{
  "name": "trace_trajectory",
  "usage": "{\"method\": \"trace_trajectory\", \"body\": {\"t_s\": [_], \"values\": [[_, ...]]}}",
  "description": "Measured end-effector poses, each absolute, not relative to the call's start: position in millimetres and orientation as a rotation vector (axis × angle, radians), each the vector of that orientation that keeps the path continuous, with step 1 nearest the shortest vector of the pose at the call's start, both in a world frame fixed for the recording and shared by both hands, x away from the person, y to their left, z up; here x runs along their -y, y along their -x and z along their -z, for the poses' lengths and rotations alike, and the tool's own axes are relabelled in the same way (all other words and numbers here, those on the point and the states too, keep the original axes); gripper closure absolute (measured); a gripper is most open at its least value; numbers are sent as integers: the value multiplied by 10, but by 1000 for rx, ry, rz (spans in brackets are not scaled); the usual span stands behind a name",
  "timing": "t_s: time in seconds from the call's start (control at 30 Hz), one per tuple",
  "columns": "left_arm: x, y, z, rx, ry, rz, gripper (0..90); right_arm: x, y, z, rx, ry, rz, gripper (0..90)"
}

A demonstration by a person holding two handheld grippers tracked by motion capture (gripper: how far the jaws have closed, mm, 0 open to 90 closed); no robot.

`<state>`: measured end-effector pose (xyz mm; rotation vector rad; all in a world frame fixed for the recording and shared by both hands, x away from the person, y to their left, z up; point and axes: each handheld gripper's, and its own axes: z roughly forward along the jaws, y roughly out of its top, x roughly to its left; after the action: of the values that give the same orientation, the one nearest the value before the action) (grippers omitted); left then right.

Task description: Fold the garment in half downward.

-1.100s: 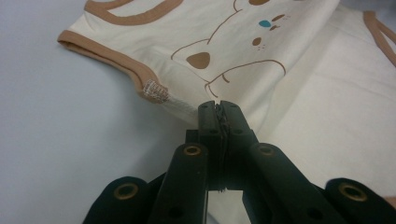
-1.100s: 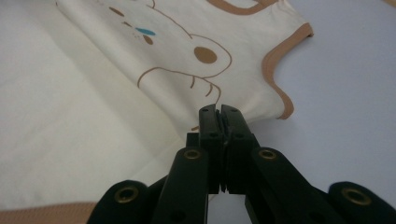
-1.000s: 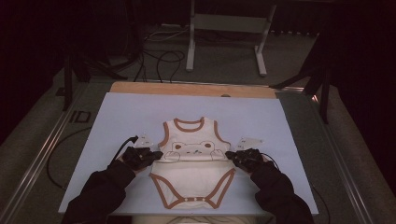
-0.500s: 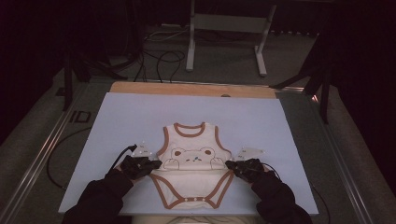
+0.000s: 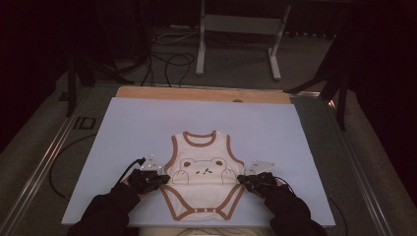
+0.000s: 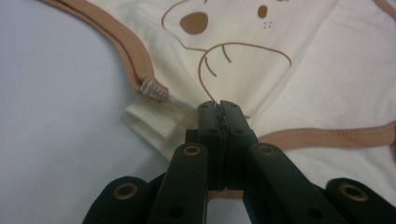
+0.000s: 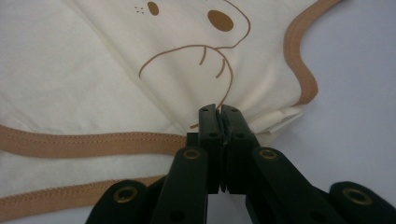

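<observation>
On the pale blue tabletop (image 5: 147,123), near the person's edge, a cream baby bodysuit (image 5: 204,182) with brown trim and a bear print lay face up and spread flat, neck opening pointing away. The left claw (image 5: 158,179) was at the garment's left side seam and the right claw (image 5: 244,180) at its right side seam, level with the bear's paws. Seen along the left claw (image 6: 219,109), the jaws were clamped together on a pinch of cream fabric just below the armhole trim; the right claw (image 7: 218,112) was likewise clamped on the opposite edge, fabric bunching slightly at the tips. Judging from this, both grips were secured and the garment was laid out, but no fold showed yet: sides, bottom flap and top all remained unfolded, so the folding itself seemed left to do.
</observation>
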<state>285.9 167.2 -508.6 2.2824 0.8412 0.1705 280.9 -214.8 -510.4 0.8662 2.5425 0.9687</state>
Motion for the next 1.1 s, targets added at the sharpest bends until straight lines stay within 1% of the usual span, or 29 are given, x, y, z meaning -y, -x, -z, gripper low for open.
{"method": "trace_trajectory", "body": {"t_s": [0.17,0.33,0.53,0.7,0.8,0.83,0.9,0.97,1.0,1.1], "values": [[-1692,-2878,5133,-852,-2272,-142,896,2147,-2815,5130,-2547,-871,-969,884],[-1687,-2869,5133,-837,-2284,-165,892,2149,-2811,5139,-2547,-868,-969,884],[-1691,-2868,5139,-840,-2278,-162,891,2157,-2815,5144,-2546,-881,-982,878],[-1683,-2861,5139,-843,-2272,-166,884,2159,-2819,5144,-2540,-896,-993,842],[-1690,-2863,5125,-837,-2278,-163,882,2158,-2821,5134,-2537,-901,-1001,801],[-1687,-2858,5118,-837,-2273,-164,881,2157,-2816,5124,-2533,-907,-1005,771],[-1692,-2849,5089,-827,-2263,-167,858,2158,-2816,5103,-2523,-903,-1021,684],[-1697,-2832,5050,-816,-2265,-192,821,2161,-2810,5067,-2507,-904,-1039,594],[-1702,-2818,5030,-806,-2258,-201,784,2162,-2809,5050,-2499,-905,-1054,534],[-1720,-2799,4981,-798,-2242,-202,701,2174,-2805,4995,-2486,-894,-1079,458]]}}
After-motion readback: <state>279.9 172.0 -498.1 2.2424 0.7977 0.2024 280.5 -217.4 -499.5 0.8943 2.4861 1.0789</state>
